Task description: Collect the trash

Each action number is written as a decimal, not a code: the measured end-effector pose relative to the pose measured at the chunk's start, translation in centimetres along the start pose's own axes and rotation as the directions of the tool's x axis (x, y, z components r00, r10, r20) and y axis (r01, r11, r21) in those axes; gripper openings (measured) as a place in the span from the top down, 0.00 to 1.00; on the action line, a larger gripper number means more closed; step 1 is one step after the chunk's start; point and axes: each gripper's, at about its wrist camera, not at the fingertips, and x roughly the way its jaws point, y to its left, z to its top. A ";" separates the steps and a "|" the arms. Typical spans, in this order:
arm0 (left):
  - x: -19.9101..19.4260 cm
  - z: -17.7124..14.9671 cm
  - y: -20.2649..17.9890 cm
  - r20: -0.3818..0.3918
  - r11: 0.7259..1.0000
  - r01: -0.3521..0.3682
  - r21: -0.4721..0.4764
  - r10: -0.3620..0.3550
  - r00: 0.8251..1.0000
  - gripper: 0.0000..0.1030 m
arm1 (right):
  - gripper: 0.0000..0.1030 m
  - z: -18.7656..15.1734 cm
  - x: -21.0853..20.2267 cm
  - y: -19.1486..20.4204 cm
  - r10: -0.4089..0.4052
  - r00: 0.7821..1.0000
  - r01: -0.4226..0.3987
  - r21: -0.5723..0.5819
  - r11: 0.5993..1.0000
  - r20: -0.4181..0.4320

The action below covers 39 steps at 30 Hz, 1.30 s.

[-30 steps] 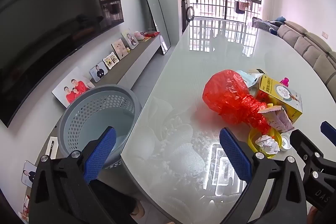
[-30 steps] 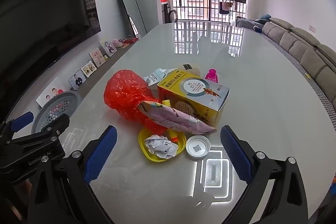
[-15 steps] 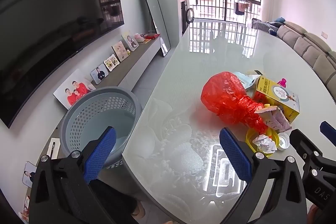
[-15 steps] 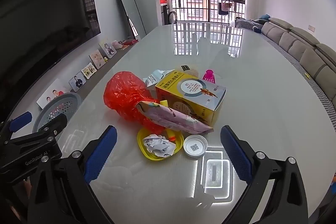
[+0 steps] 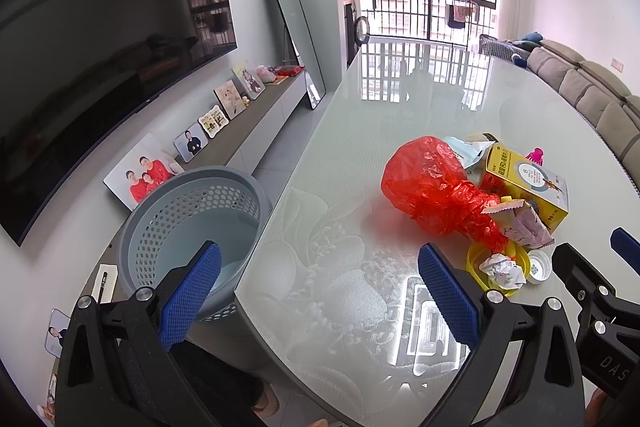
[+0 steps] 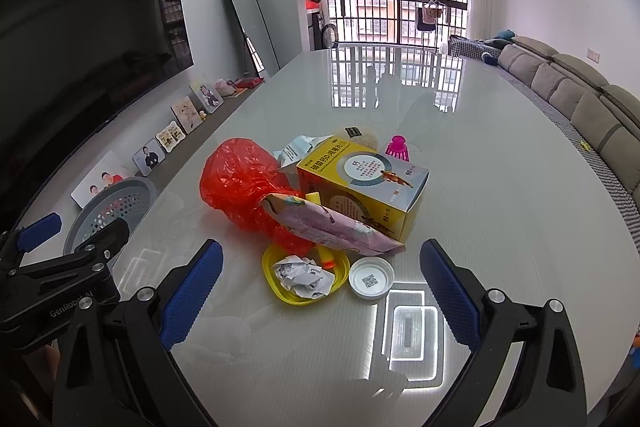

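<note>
On the glossy table (image 6: 500,195) lay one red plastic bag (image 6: 240,183), one yellow box (image 6: 364,195), one pink wrapper (image 6: 336,227), one yellow lid (image 6: 276,267) cradling one crumpled paper (image 6: 302,273), and one white cap (image 6: 371,279). One grey basket (image 5: 192,219) stood beside the table's edge. The left gripper (image 5: 320,291) and right gripper (image 6: 320,291) both gaped wide, holding nothing.

On your glossy pale grey desk (image 6: 500,211), faintly patterned with flowers, lies a crinkled red plastic bag (image 6: 244,187) beside a yellow box (image 6: 360,195) printed with a blue-and-white ring. A pink patterned wrapper (image 6: 336,227) leans over a yellow lid (image 6: 304,279) holding crumpled white paper (image 6: 302,273). The cap (image 6: 371,279) is white. Your grey basket (image 5: 192,223) is perforated with round holes. Both tools are black with textured blue pads (image 6: 192,295).
</note>
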 end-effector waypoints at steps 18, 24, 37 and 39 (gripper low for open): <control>0.5 -0.2 0.2 -0.016 1.000 -0.009 -0.003 0.009 1.000 0.06 | 0.08 0.0 0.2 0.2 0.007 1.000 -0.007 0.000 1.000 -0.004; 0.6 -0.2 0.2 -0.018 1.000 -0.009 -0.003 0.009 1.000 0.06 | 0.08 0.0 0.2 0.3 0.009 1.000 -0.009 0.000 1.000 -0.005; 0.8 -0.4 0.2 -0.025 1.000 -0.009 -0.002 0.009 1.000 0.06 | 0.08 -0.1 0.5 0.4 0.013 1.000 -0.013 0.003 1.000 -0.008; 0.8 -0.3 0.2 -0.024 1.000 -0.008 -0.002 0.008 1.000 0.06 | 0.08 -0.1 0.6 0.3 0.013 1.000 -0.013 0.003 1.000 -0.008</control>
